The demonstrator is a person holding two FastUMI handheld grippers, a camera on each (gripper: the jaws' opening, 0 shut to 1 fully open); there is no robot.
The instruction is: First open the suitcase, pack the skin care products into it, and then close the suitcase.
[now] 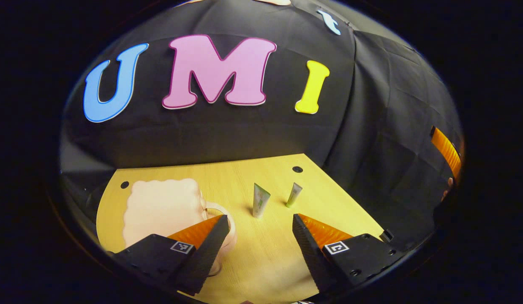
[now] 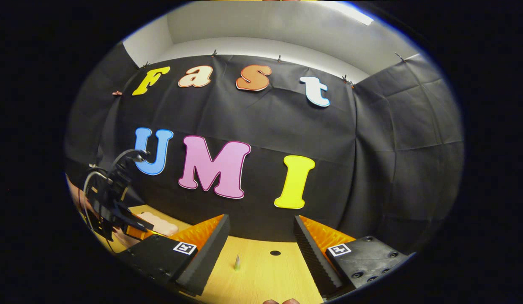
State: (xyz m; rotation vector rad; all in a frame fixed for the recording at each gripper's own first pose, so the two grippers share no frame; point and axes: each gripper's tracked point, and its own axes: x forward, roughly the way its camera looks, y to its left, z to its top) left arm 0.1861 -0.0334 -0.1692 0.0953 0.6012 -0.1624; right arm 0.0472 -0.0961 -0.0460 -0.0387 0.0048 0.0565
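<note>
In the left gripper view a small pale pink suitcase point(image 1: 160, 211) lies shut on the wooden table point(image 1: 265, 261), at the left, its handle toward the middle. Two skin care tubes stand upright to its right: a larger one point(image 1: 260, 200) and a smaller one point(image 1: 294, 194). My left gripper point(image 1: 260, 226) hovers open above the table, its left finger over the suitcase's handle side, nothing between the fingers. In the right gripper view my right gripper point(image 2: 261, 226) is open and empty, with one tube point(image 2: 237, 262) standing small on the table ahead. The left gripper point(image 2: 113, 202) shows there at far left, over the suitcase point(image 2: 158, 223).
Black cloth walls close the table at the back and right. Round holes point(image 1: 297, 169) mark the table's far corners. The right gripper's finger point(image 1: 445, 150) shows at the right edge of the left gripper view. Bare wood lies between the tubes and the front.
</note>
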